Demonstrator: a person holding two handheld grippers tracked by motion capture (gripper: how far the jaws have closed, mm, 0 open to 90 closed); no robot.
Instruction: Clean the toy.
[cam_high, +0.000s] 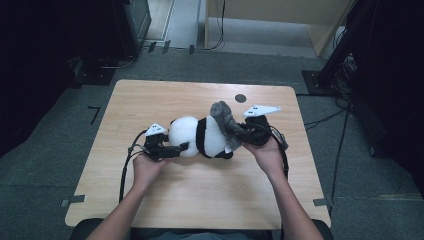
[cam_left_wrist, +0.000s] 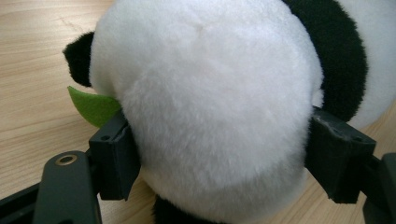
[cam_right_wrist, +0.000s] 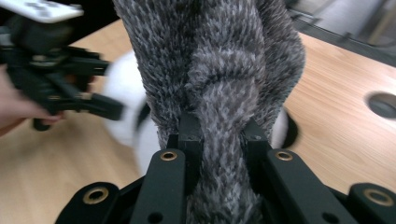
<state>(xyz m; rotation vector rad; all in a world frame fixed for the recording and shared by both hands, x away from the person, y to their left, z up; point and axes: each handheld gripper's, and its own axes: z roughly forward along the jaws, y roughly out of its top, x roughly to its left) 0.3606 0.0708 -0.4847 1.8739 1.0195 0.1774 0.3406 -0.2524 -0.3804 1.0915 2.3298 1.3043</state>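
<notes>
In the high view a plush panda (cam_high: 202, 137) lies on its side at the middle of the wooden table (cam_high: 200, 200); the left gripper (cam_high: 172, 149) clasps its white head from the left, and the right gripper (cam_high: 240, 136) holds a grey fuzzy cloth (cam_high: 225, 120) draped over the toy's body end, lifted above it; a dark round hole (cam_high: 240, 98) sits in the tabletop behind.

In the left gripper view the jaws stand wide yet pressed into both sides of the panda's head (cam_left_wrist: 205, 107); a black ear and a green felt leaf (cam_left_wrist: 93, 106) show at the left edge, the toy resting on the table.

In the right gripper view the jaws are closed tight on a bunched fold of the grey cloth (cam_right_wrist: 219, 93), the panda blurred behind it.

To do this well, I judge the left grip should pin the head steady without crushing it; the right should pull the cloth along the body smoothly, so the pinched fold does not slip or drag the toy.
</notes>
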